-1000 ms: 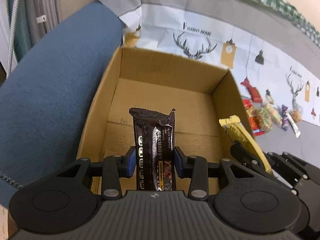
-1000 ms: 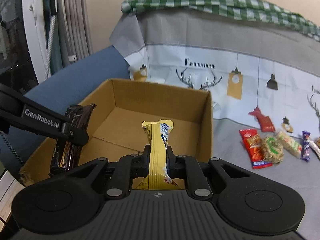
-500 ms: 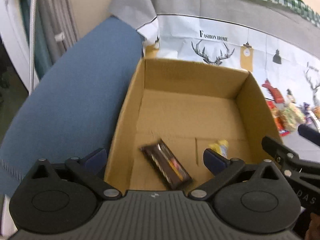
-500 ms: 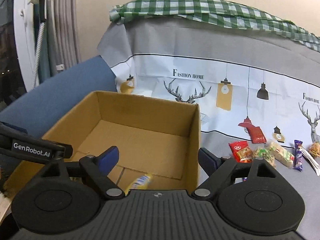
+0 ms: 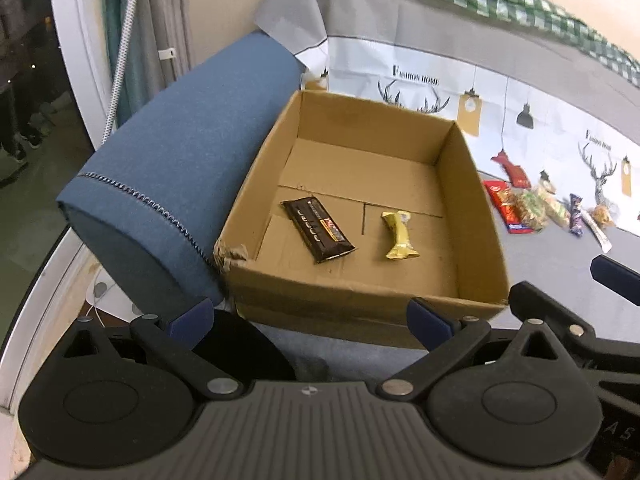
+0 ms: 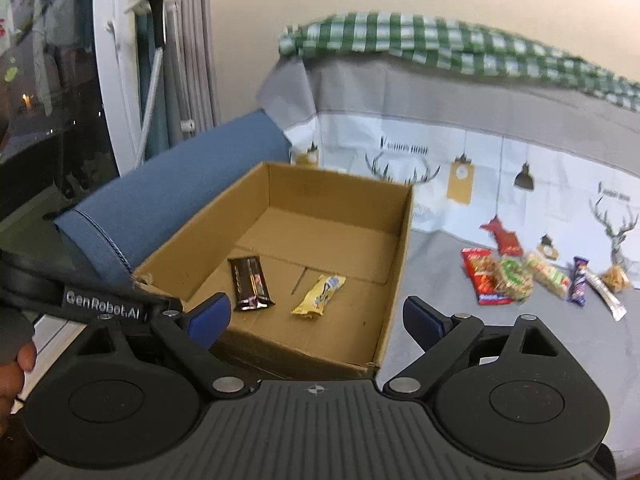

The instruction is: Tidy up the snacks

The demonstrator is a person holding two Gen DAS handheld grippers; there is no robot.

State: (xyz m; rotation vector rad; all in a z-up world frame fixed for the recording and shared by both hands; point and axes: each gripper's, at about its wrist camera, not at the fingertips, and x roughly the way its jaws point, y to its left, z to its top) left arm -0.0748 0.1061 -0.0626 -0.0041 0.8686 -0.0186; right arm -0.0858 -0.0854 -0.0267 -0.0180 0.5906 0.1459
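Now that both bars have dropped from the tongs since 1 s ago, the dark bar (image 5: 318, 229) and yellow bar (image 5: 399, 235) lie flat on the box (image 5: 360, 304) floor just ahead of the tips, apart from each other, so 2 snacks are done. Left gripper (image 5: 310, 318) and right gripper (image 6: 316, 316) are both released, jaws wide, empty, pulled back w/ the box's near wall in front. Remaining snacks (image 6: 516, 278) sit on the grey cloth (image 6: 480, 336) off to the right of the tongs, prob next to fetch.
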